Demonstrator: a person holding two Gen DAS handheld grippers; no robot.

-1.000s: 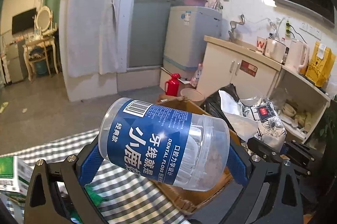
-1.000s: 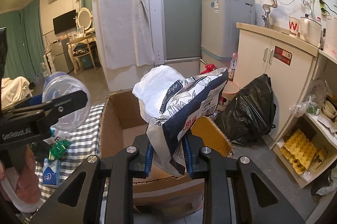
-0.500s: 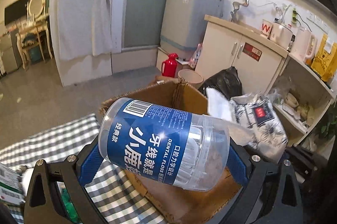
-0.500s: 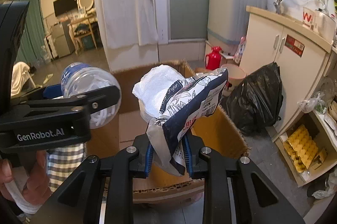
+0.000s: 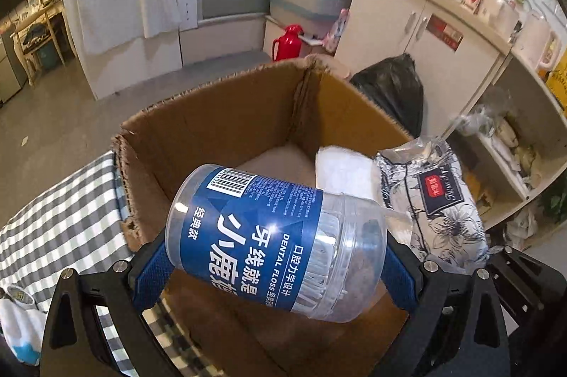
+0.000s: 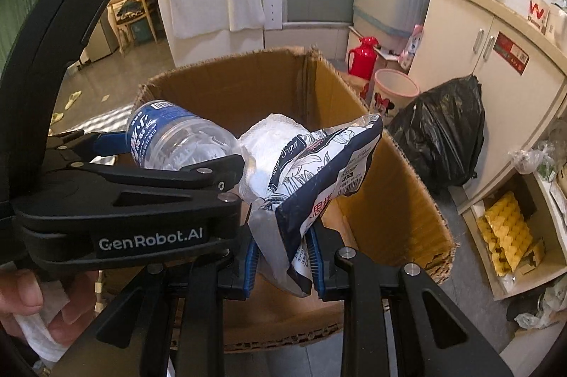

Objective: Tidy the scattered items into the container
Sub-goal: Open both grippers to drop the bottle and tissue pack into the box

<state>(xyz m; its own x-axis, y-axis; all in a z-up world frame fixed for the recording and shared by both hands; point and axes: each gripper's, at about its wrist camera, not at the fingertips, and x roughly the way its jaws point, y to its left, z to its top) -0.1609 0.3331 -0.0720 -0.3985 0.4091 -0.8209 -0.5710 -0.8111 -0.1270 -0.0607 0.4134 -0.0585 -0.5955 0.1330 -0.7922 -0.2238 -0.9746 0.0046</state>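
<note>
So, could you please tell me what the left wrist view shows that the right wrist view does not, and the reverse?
Only the left wrist view shows the checked tablecloth clearly, and the dental floss jar label face-on. Only the right wrist view shows the pink bin, the yellow egg trays and the left gripper from the side. Both show the cardboard box, the tissue pack, the red flask and the black bag.

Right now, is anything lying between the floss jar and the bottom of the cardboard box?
Nothing visible: in the left wrist view the floss jar hangs over bare cardboard box floor, partly hidden by the jar.
</note>
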